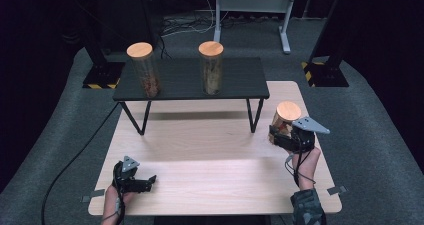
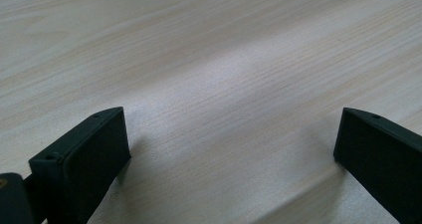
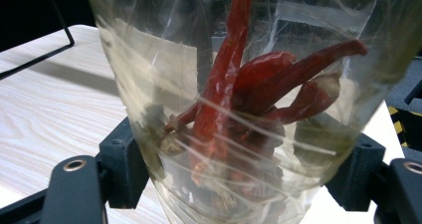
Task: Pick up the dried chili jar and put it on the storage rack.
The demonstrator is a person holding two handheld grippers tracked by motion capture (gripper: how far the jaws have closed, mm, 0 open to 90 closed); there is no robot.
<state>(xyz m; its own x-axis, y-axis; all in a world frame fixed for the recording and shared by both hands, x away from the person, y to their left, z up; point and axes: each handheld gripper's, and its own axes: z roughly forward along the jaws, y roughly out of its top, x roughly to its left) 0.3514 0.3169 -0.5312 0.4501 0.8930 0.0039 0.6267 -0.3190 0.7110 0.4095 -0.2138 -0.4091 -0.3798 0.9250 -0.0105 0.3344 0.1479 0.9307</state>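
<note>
Currently the right tool [image 1: 281, 135] clamps a clear cylindrical jar [image 3: 234, 99] with a round wooden lid [image 1: 288, 110], tilted at the worktop's [image 1: 210, 150] right edge; glossy red dried chillies [image 3: 249, 84] fill it. The left tool [image 1: 141, 181] rests spread wide over the pale wood-grain surface, holding nothing.

Both grippers black: left gripper [image 1: 145, 179] and right gripper [image 1: 278, 135] carry grey three-cornered plates, black cables trailing. Dark patterned sleeve [image 1: 307, 207] on right forearm.
</note>
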